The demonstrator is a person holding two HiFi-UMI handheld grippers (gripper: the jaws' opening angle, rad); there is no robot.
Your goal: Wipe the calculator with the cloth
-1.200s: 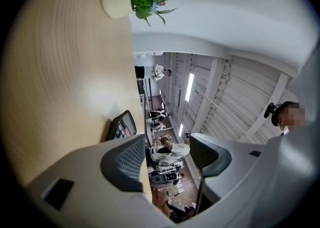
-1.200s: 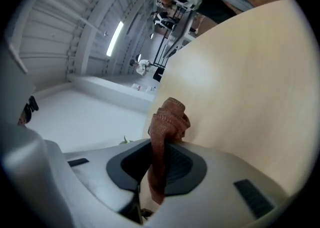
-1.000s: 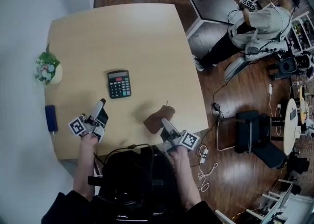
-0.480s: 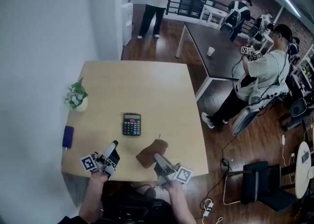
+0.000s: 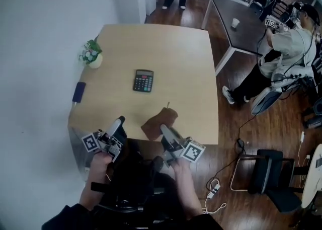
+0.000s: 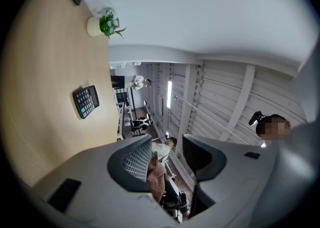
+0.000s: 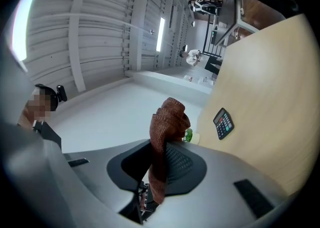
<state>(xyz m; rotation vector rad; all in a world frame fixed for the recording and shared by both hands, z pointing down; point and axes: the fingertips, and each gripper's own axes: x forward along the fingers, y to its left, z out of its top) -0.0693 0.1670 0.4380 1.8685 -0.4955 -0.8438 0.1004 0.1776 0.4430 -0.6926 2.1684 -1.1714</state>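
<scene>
Head view: right gripper (image 5: 164,128) is clamped on a brown knitted cloth (image 5: 158,121), which hangs over the near edge of the pale wooden table (image 5: 176,58). Left gripper (image 5: 119,122) is beside it, jaws apart and holding nothing. The black rectangular calculator (image 5: 143,80) lies flat mid-table, well apart from both grippers, ahead and roughly between them. Its long axis runs away from the person. Both are about equally near, but only the right carries the cloth, so I judge the next move as forward and a bit left.

Left gripper view: the jaws have just been closing and are partly parted, with nothing pressed between them. The cloth (image 6: 156,177) shows through the gap, but beyond it. The calculator (image 6: 86,101) sits far off on the table.

Right gripper view: the jaws pinch the cloth (image 7: 167,122), a bunched fold standing up past the tips. The calculator (image 7: 223,123) is off to the right and untouched, so wiping has not yet begun.
</scene>
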